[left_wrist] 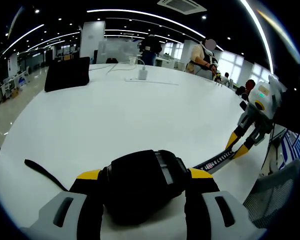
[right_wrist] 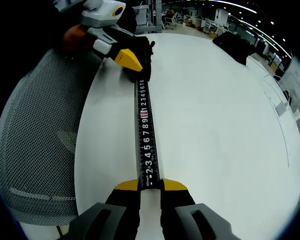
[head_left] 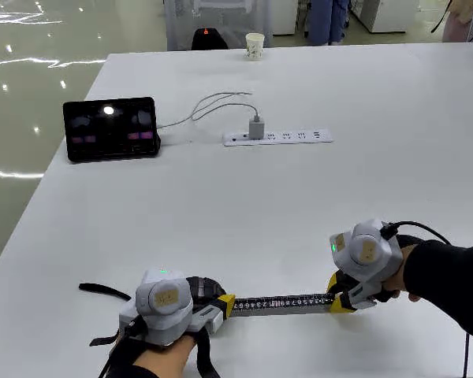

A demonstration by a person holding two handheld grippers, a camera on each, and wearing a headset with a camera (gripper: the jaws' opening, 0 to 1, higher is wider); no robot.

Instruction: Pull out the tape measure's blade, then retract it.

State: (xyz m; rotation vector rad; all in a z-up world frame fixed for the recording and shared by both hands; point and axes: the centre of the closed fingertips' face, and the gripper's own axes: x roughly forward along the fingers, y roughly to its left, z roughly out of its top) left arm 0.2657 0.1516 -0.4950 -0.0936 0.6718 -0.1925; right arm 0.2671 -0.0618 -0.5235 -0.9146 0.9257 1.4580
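The black tape measure case point(head_left: 207, 290) point(left_wrist: 142, 182) rests on the white table point(head_left: 299, 189) near its front edge, and my left gripper point(head_left: 221, 303) point(left_wrist: 145, 175) is shut on it between yellow-tipped jaws. Its blade point(head_left: 282, 302) point(right_wrist: 145, 132) runs out to the right, flat along the table, with numbers showing. My right gripper point(head_left: 335, 301) point(right_wrist: 151, 184) is shut on the blade's end. In the right gripper view the case point(right_wrist: 140, 55) lies far up the blade. The case's black wrist strap point(head_left: 104, 290) point(left_wrist: 44, 173) trails off to the left.
A dark tablet point(head_left: 110, 128) stands at the far left, a white power strip point(head_left: 277, 137) with a charger and cable sits mid-table, and a paper cup point(head_left: 255, 45) is at the far edge. A mesh chair back point(right_wrist: 37, 135) is beside the table. People stand in the background.
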